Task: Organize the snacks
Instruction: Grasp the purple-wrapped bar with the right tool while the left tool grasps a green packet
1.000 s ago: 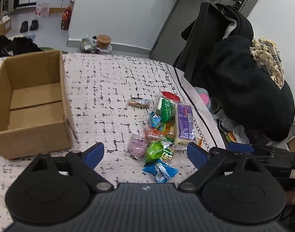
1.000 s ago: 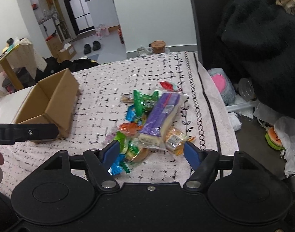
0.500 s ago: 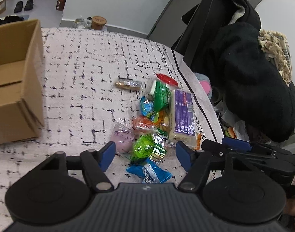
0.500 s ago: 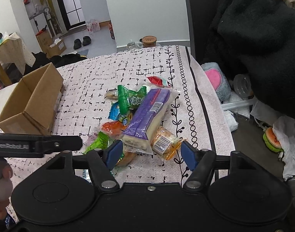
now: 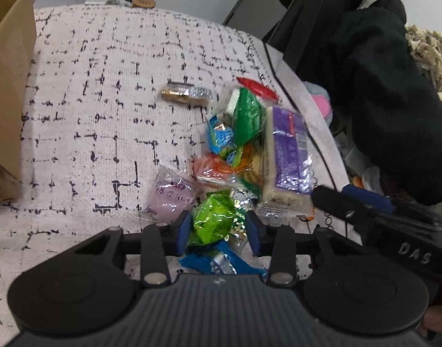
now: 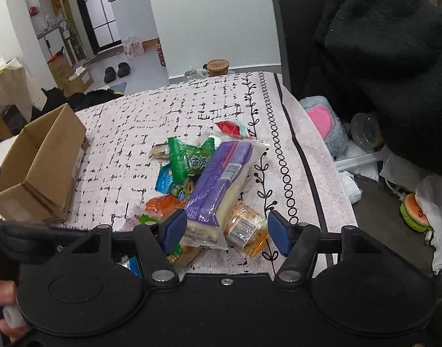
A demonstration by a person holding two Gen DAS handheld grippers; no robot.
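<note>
A heap of snack packets lies on the white black-patterned tablecloth (image 5: 90, 115). My left gripper (image 5: 218, 228) hangs low over the heap's near end, its jaws closing. A bright green packet (image 5: 213, 219) sits between the blue pads, which stand at its sides. A pale purple packet (image 5: 171, 196) lies just to its left and a blue packet (image 5: 221, 263) lies under it. My right gripper (image 6: 226, 231) is open and its jaws are closing slowly around the near end of the long purple-and-white pack (image 6: 221, 182) and an orange-clear packet (image 6: 244, 225). The pads are not pressing on either.
An open cardboard box (image 6: 38, 173) stands at the left of the table. The table's right edge (image 6: 316, 202) drops to a cluttered floor with a pink-heart cushion (image 6: 325, 124) and a burger toy (image 6: 413, 211). A chair heaped with black clothing (image 5: 380, 101) stands beside it.
My left gripper has dropped toward the heap and narrowed around the bright green packet. The right gripper has crept closer to the purple pack and narrowed slightly.
</note>
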